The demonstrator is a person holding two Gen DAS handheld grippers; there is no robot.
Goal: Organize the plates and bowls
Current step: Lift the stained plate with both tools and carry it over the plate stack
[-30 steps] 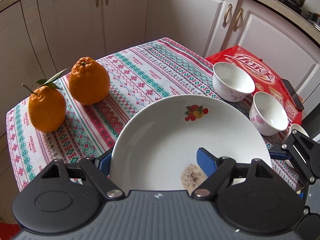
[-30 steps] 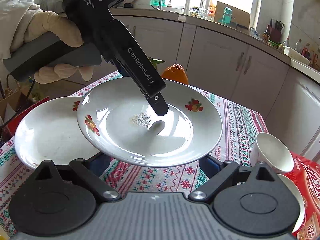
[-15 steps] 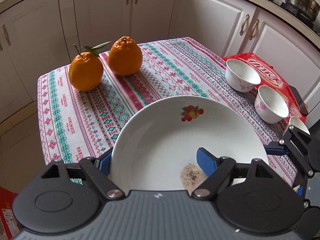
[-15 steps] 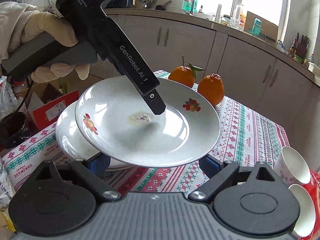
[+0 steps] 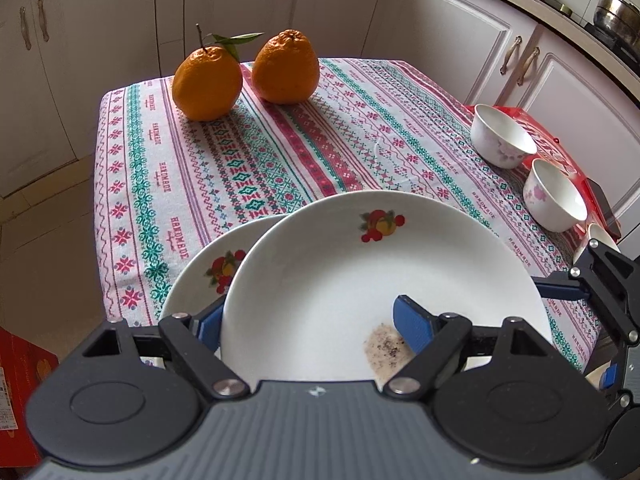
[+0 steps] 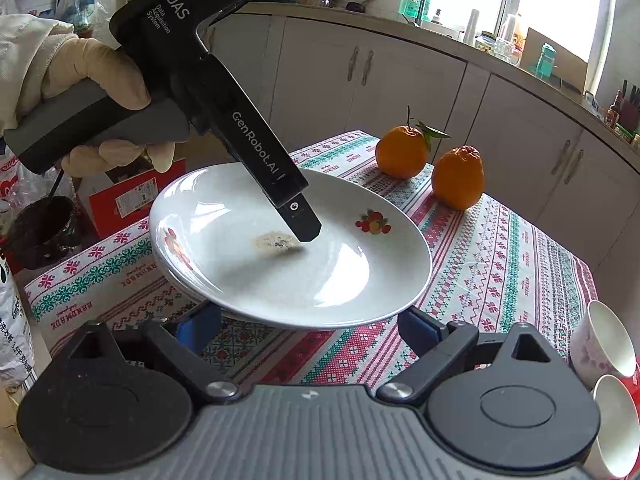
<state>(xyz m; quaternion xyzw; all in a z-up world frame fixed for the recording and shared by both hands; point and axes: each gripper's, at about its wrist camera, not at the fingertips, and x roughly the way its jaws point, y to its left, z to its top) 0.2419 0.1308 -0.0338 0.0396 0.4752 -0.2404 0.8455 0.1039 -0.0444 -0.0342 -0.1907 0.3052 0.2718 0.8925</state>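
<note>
Clamping the rim of a round white fruit-print plate (image 5: 360,272), the left tool (image 5: 316,320) holds it tilted just above a second matching plate (image 5: 200,276) on the cloth-covered worktop (image 5: 280,152). The right tool (image 6: 312,328) stands apart, empty, beside them.

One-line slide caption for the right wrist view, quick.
Left gripper clamps the rim of a stained plate just above a second plate, two oranges behind.

1. Daylight pours from the window (image 6: 560,4), blown out white.
2. Glare streaks the plate (image 6: 320,264).
3. Fisheye bends the cabinets (image 5: 460,32) at the edges.
4. Focus sharp; corners dark.
</note>
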